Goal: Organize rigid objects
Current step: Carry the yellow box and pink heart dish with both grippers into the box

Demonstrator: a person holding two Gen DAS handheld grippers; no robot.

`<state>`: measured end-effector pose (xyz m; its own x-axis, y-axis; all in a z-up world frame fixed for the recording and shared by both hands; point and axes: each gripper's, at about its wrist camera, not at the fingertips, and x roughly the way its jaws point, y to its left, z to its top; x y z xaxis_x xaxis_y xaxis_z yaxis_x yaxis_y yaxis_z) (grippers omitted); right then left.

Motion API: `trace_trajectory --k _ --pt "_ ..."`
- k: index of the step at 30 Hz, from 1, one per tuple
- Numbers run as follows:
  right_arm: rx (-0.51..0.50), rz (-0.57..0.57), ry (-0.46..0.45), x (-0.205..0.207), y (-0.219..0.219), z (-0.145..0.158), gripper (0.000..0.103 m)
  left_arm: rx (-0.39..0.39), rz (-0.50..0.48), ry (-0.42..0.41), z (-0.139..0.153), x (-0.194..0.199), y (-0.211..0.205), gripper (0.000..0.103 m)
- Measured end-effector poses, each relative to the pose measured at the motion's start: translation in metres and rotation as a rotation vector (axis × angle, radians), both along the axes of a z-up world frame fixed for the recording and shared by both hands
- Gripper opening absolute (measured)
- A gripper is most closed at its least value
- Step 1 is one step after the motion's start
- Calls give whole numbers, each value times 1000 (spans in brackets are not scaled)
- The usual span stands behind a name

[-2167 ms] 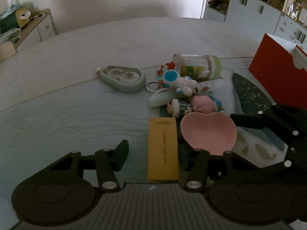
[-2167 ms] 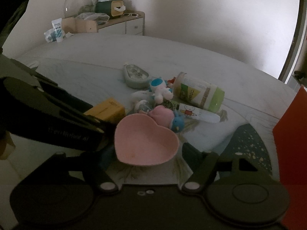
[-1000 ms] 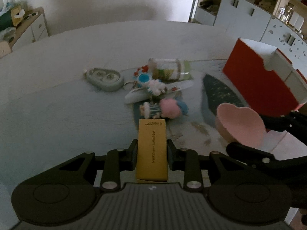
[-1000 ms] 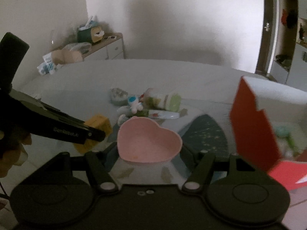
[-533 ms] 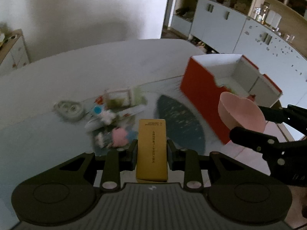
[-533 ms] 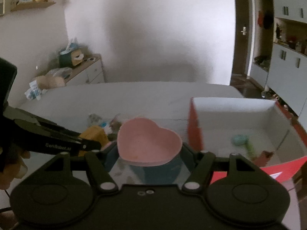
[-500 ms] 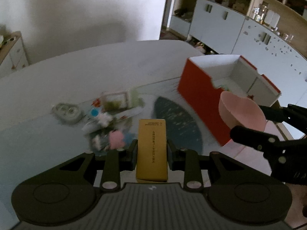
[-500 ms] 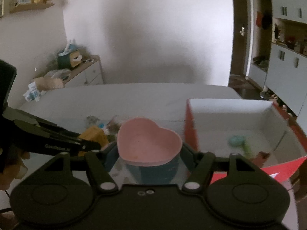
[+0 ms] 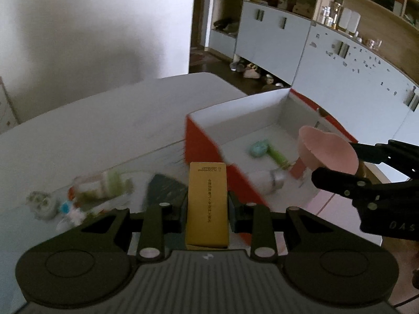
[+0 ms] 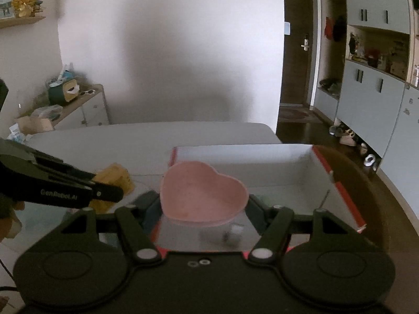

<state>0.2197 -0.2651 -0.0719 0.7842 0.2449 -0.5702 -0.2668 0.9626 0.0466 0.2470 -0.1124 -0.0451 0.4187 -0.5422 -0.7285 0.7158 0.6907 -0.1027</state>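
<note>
A: What is the left gripper [image 9: 207, 209] doing?

B: It is clenched on a yellow carton [image 9: 207, 204], one finger pressing each long side. The carton points straight ahead, its printed top face up, and it is held in the air above the grey table [image 9: 104, 130], just on the near left of the red box [image 9: 209, 141].

A: And the right gripper [image 10: 204, 209]?

B: Its fingers are closed against the two sides of a pink heart-shaped bowl [image 10: 204, 193], so it is grasping the bowl. In the right wrist view the bowl sits level with its hollow up, held over the near left part of the red box. In the left wrist view the bowl [image 9: 327, 149] hangs over the box's right side.

A: What lies in the box?

B: Its white inner walls [image 10: 248, 162] are open to view. On the floor lies a green-handled item with a teal head [image 9: 267, 151], and nearer to it a white cylinder with a metal band [image 9: 269, 180]. Both are blurred, so I cannot name them more closely.

A: Anything on the table?

B: To the left of the box lies a dark oval mat [image 9: 165, 191], and further left a blurred cluster: a clear bottle with a green cap [image 9: 104, 185], some small toy figures [image 9: 70, 209] and a pale grey case [image 9: 42, 204]. Grey cupboards [image 9: 340, 60] stand far behind the table.
</note>
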Motion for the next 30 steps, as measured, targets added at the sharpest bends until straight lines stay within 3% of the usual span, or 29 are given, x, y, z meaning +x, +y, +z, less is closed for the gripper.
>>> trace_trajectory --k 12,15,30 --pt "-40 11 54 42 -55 -23 68 30 -46 -19 -8 9 -98 29" --pt "-51 31 76 54 -62 -31 68 74 -48 -12 -21 17 -120 29" --pt "-143 20 296 121 -69 -77 68 208 -15 46 -72 45 -166 29"
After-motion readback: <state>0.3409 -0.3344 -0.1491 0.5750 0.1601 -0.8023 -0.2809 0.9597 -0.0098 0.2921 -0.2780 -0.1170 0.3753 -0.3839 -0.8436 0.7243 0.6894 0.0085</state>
